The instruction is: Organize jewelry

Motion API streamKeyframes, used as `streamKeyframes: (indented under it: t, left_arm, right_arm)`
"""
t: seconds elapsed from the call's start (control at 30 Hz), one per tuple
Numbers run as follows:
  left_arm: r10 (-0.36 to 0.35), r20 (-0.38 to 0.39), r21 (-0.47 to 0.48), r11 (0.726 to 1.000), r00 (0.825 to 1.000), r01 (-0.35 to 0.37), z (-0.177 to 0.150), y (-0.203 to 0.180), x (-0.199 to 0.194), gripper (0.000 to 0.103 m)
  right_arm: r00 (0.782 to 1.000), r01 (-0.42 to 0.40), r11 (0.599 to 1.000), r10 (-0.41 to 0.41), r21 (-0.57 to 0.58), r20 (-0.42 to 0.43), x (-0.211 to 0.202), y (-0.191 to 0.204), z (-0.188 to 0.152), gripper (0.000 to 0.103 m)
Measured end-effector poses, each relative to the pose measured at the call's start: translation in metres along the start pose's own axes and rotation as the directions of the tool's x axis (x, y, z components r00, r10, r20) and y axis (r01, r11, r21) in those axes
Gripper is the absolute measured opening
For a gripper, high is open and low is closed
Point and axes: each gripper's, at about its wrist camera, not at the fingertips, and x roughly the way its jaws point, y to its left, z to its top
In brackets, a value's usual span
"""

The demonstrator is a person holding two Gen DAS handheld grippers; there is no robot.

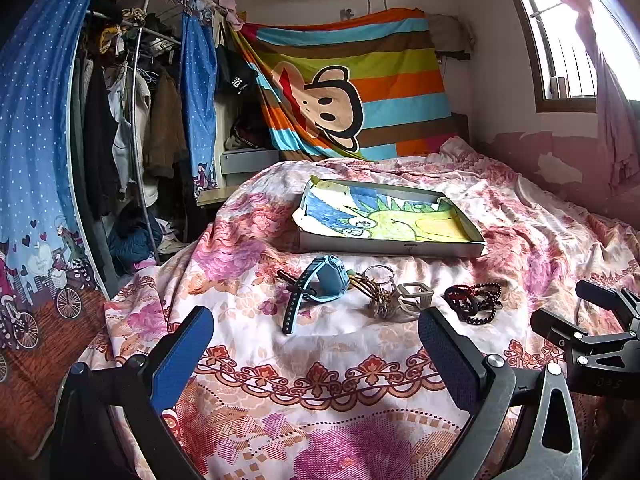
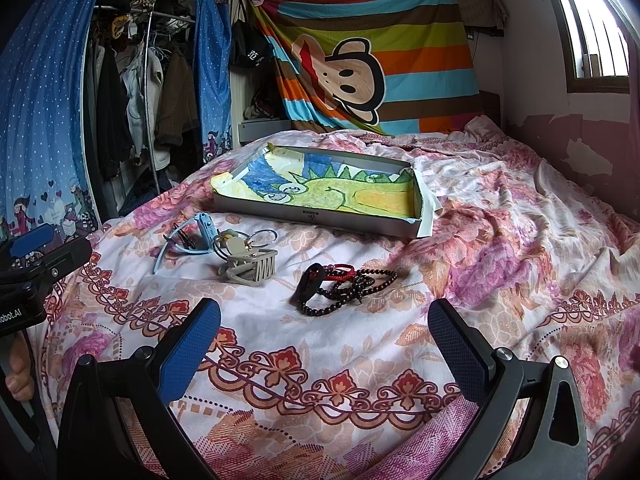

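Note:
A shallow white box (image 1: 384,246) (image 2: 320,216) lined with a child's drawing lies on the floral bed. In front of it lie a blue watch (image 1: 320,284) (image 2: 202,232), a bunch of rings and bangles (image 1: 376,284) (image 2: 248,240), a beige hair claw (image 1: 416,298) (image 2: 252,268) and dark bead bracelets with a red cord (image 1: 476,302) (image 2: 344,286). My left gripper (image 1: 316,344) is open and empty, short of the watch. My right gripper (image 2: 324,334) is open and empty, short of the bracelets. The right gripper also shows in the left wrist view (image 1: 592,328).
The floral bedspread (image 1: 340,380) (image 2: 500,240) covers the bed. A clothes rack with blue curtains (image 1: 120,120) (image 2: 140,80) stands at left. A striped monkey blanket (image 1: 352,80) (image 2: 380,56) hangs behind. A window (image 1: 568,40) is at right.

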Motion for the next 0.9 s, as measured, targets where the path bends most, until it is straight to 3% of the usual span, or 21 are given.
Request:
streamKeyframes:
  t: [0.9]
  left_arm:
    - [-0.007, -0.008, -0.001, 1.0, 1.0, 0.007, 0.0012, -0.0016, 0.0019, 0.103]
  right_arm:
    - [1.0, 0.012, 1.0, -0.012, 0.0, -0.018, 0.0002, 0.0007, -0.0022, 0.102]
